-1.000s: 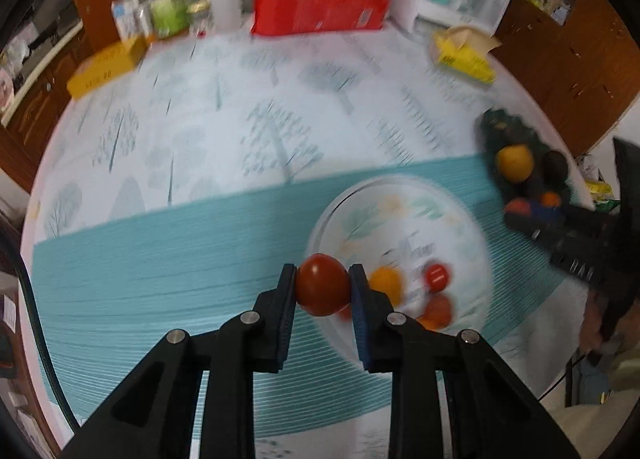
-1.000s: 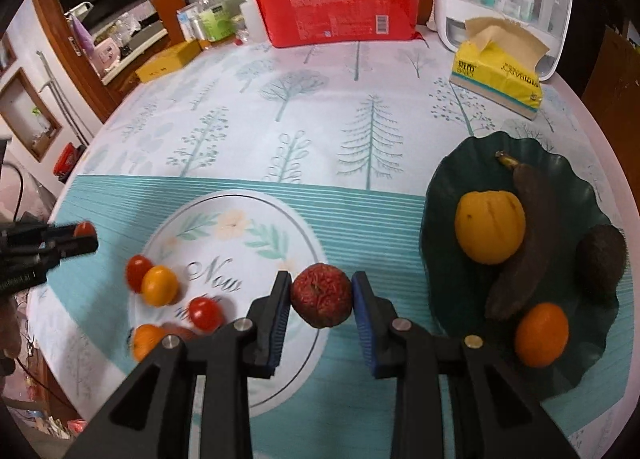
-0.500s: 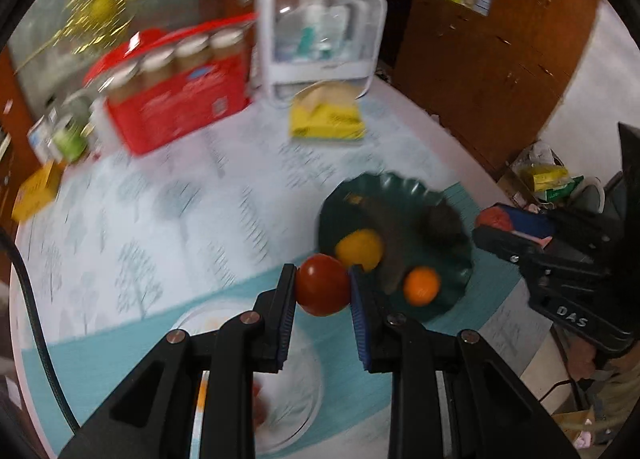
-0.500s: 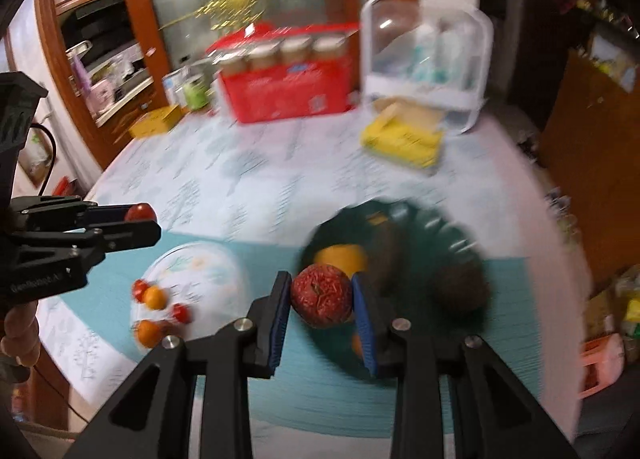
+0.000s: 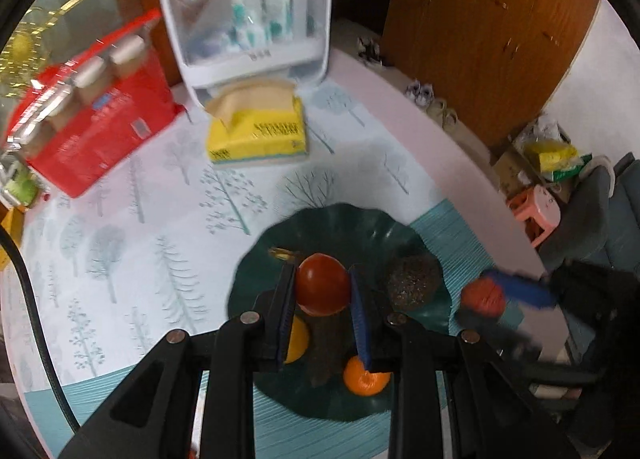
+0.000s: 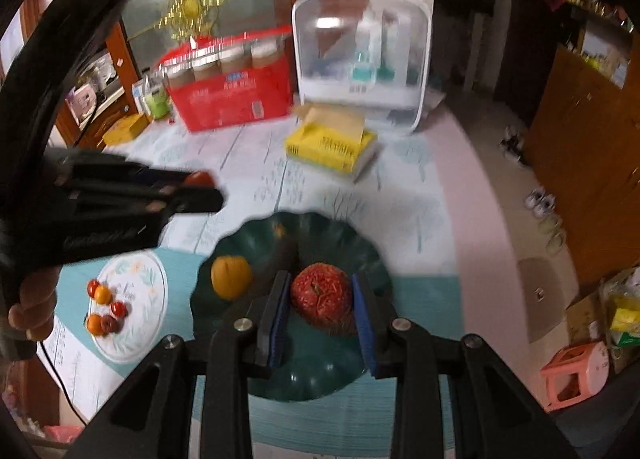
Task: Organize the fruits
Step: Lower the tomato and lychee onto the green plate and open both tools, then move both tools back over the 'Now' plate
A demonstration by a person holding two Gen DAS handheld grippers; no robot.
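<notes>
My left gripper [image 5: 322,291] is shut on a smooth red tomato [image 5: 322,290] and holds it above the dark green scalloped plate [image 5: 360,231]. That plate holds a yellow fruit [image 5: 297,337], a dark banana [image 5: 328,343], an avocado [image 5: 412,281] and an orange [image 5: 365,378]. My right gripper [image 6: 320,299] is shut on a wrinkled red fruit [image 6: 322,298] above the same green plate [image 6: 340,371]. The left gripper also shows in the right wrist view [image 6: 200,189]. The right gripper also shows in the left wrist view [image 5: 486,297].
A white plate [image 6: 140,323] with several small tomatoes and oranges lies left of the green plate. A yellow tissue box [image 5: 256,131], a red pack of jars [image 5: 92,131] and a white storage case [image 5: 248,15] stand at the table's back. The table edge runs along the right.
Both grippers have swung from the white plate to above the green plate and risen, each still holding its fruit.
</notes>
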